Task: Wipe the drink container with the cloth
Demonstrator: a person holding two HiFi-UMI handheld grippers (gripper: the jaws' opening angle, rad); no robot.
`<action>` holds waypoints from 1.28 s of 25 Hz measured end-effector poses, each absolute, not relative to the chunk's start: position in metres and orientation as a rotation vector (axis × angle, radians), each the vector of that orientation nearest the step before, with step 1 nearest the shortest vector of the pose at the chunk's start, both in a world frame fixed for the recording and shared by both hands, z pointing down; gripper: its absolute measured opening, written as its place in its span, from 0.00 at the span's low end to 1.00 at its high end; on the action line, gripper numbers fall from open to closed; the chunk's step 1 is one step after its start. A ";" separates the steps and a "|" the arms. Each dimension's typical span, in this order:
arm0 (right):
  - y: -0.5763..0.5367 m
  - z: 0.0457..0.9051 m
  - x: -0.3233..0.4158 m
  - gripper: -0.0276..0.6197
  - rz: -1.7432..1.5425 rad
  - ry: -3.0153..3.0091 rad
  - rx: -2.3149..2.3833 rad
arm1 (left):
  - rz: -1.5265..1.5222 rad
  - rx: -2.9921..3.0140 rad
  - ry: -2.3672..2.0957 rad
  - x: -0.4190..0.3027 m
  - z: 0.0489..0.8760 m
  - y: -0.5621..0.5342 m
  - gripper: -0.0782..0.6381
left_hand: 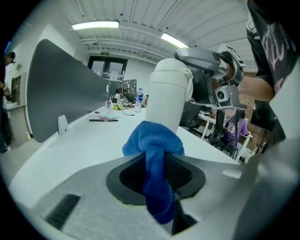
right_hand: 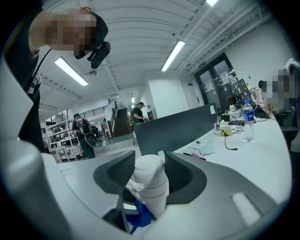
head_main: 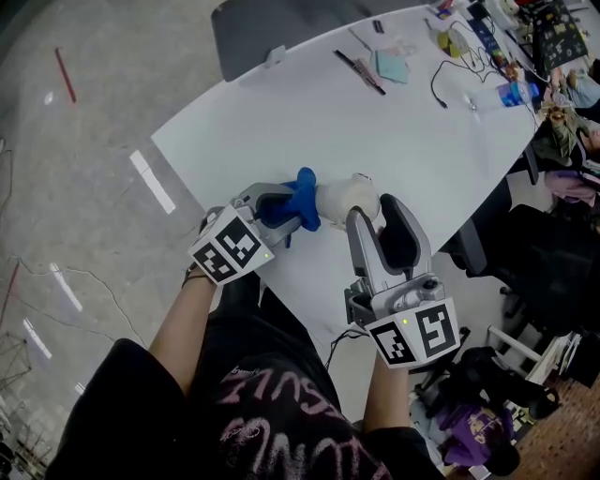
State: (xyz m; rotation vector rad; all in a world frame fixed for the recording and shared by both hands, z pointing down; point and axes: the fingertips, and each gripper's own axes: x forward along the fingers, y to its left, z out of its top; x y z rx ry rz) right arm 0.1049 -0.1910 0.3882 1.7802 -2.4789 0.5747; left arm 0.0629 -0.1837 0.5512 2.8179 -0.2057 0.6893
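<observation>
A white drink container with a lid stands above the white table, clamped between the jaws of my right gripper, which is shut on it. My left gripper is shut on a blue cloth, and the bunched end of the cloth presses against the container's left side. In the right gripper view the blue cloth peeks out beside the container's lower part.
At the table's far end lie pens, a teal pad, a black cable and a water bottle. A dark partition panel stands behind the table. Chairs and bags crowd the floor to the right.
</observation>
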 end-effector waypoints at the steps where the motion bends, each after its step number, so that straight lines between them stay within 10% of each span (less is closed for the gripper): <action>1: -0.191 0.388 0.105 0.35 0.574 -2.477 1.782 | 0.696 2.813 -0.204 0.063 0.554 -0.184 0.25; 32: -0.184 0.390 0.111 0.35 0.562 -2.495 1.762 | 0.512 2.792 -0.566 0.024 0.483 -0.202 0.25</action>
